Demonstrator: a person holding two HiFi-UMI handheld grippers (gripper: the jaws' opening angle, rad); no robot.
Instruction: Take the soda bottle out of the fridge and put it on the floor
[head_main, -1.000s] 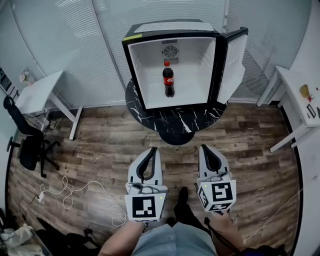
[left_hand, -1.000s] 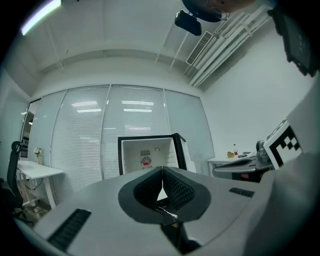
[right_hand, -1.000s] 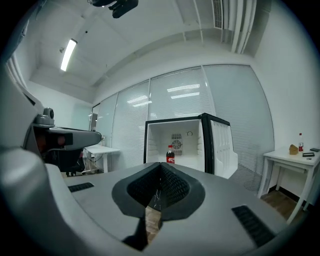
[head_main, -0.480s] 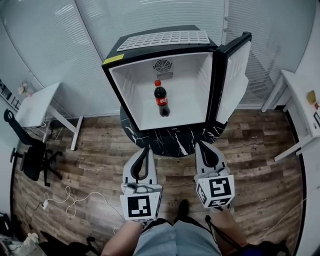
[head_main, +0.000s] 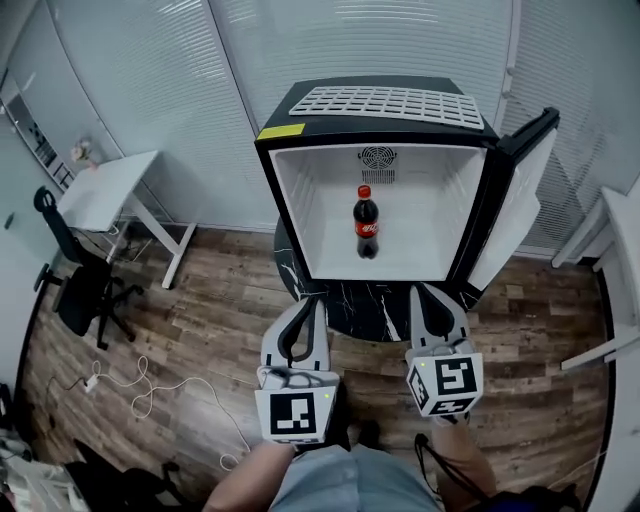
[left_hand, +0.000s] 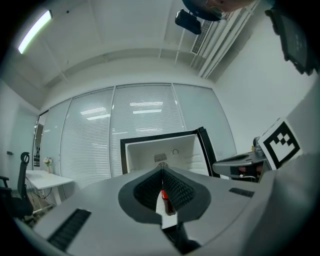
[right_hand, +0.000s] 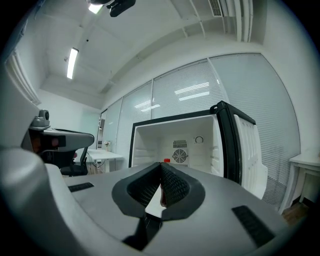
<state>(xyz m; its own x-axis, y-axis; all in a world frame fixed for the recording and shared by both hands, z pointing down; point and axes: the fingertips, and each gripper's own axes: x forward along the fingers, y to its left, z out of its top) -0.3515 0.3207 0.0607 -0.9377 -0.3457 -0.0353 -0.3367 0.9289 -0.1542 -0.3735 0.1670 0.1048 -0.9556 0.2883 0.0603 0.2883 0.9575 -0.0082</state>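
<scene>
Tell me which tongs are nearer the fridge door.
Right. The right tongs are in front of the door, to its left; the left tongs are farther left.

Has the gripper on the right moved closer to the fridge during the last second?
Yes. The right gripper has come forward toward the fridge: its tip now overlaps the black table under it, where before it stopped short.

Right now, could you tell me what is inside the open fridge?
Inside the fridge stands one soda bottle, upright, red-capped, with a fan vent on the back wall behind it. Nothing else shows; the inner ceiling is hidden by the top rim.
</scene>
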